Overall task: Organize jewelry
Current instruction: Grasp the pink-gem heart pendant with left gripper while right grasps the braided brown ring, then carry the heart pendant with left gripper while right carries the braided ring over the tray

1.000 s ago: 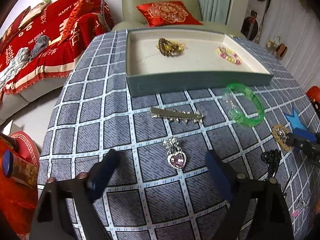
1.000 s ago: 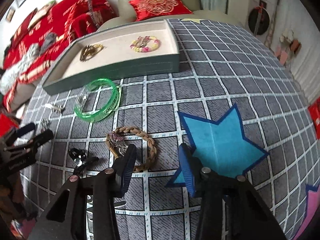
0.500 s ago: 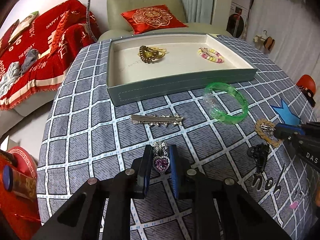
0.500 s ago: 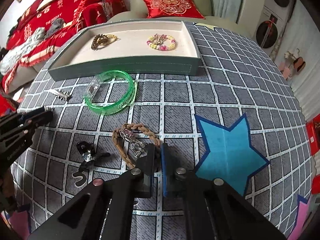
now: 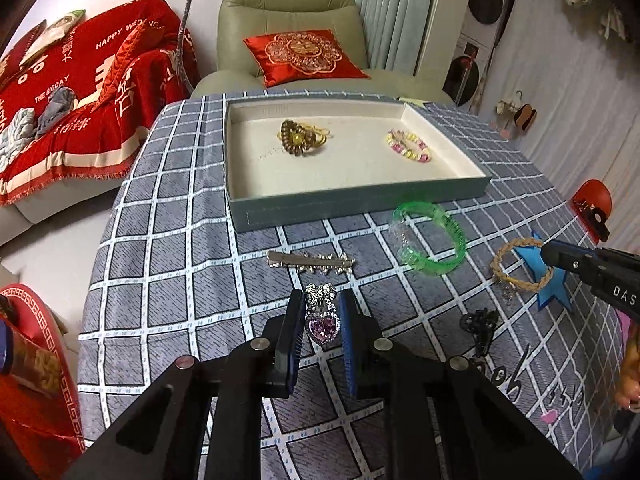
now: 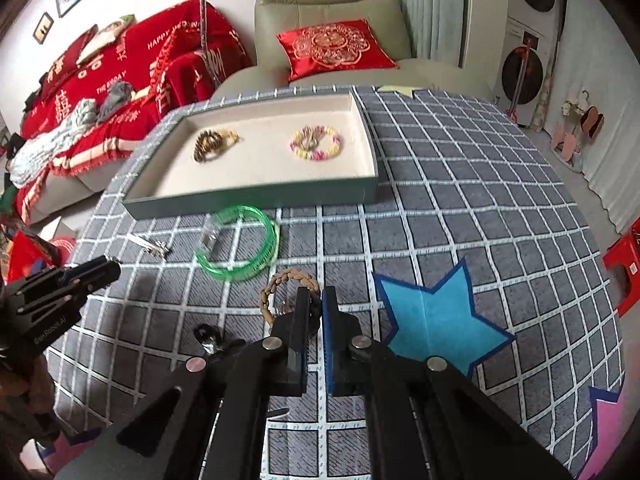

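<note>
A: Purple heart-shaped crystal brooch with a silver bow (image 5: 322,316): a second ago the left gripper (image 5: 320,322) stood spread around it; now it pinches it.

B: And the right gripper (image 6: 316,310)?

A: Likewise closed, on the braided tan cord bracelet (image 6: 280,284), lifted. Both sit nearer us than the grey-green jewelry tray (image 5: 340,204), so carrying comes next.

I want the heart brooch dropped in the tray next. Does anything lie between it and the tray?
Yes. The silver hair clip lies on the cloth between the heart brooch, held in the left gripper, and the tray. Lifted, the brooch should pass over it.
</note>
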